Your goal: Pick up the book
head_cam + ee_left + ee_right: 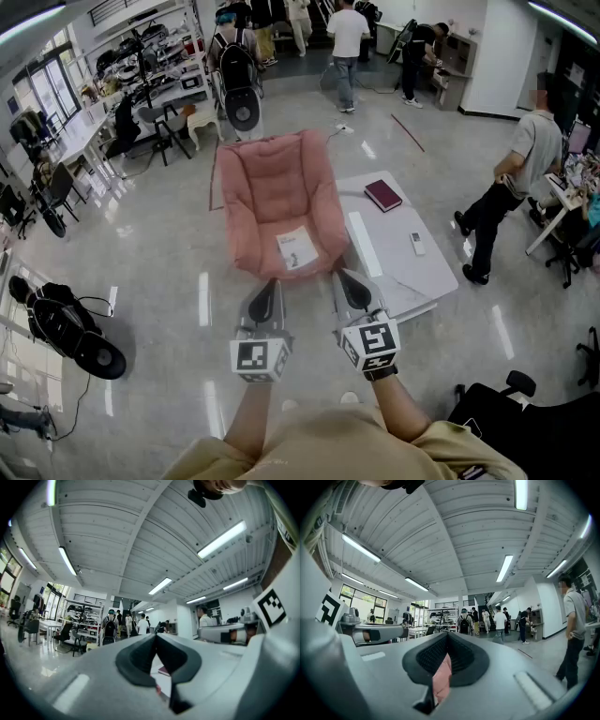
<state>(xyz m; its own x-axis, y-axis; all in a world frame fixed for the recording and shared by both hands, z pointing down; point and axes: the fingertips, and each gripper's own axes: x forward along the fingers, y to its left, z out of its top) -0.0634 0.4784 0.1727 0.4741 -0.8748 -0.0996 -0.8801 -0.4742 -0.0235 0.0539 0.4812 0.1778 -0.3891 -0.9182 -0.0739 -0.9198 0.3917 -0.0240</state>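
Grey grippers shut tight, with the book away on the table.

The left gripper [270,284] and the right gripper [345,277] are side by side and point forward. Both have their jaws pressed together and hold nothing. Right in front of them is a big pink chair [277,202] with a white booklet [297,248] lying on its seat. Some pink from the chair shows through the small hole under the right jaws. Beside the chair, on the right, is a low white table [403,267]. The dark red book [382,195] lies flat near the table's far end, well apart from both grippers, and nothing is on top of it. A small remote [418,244] lies on the table too. A person [520,173] stands past the table.
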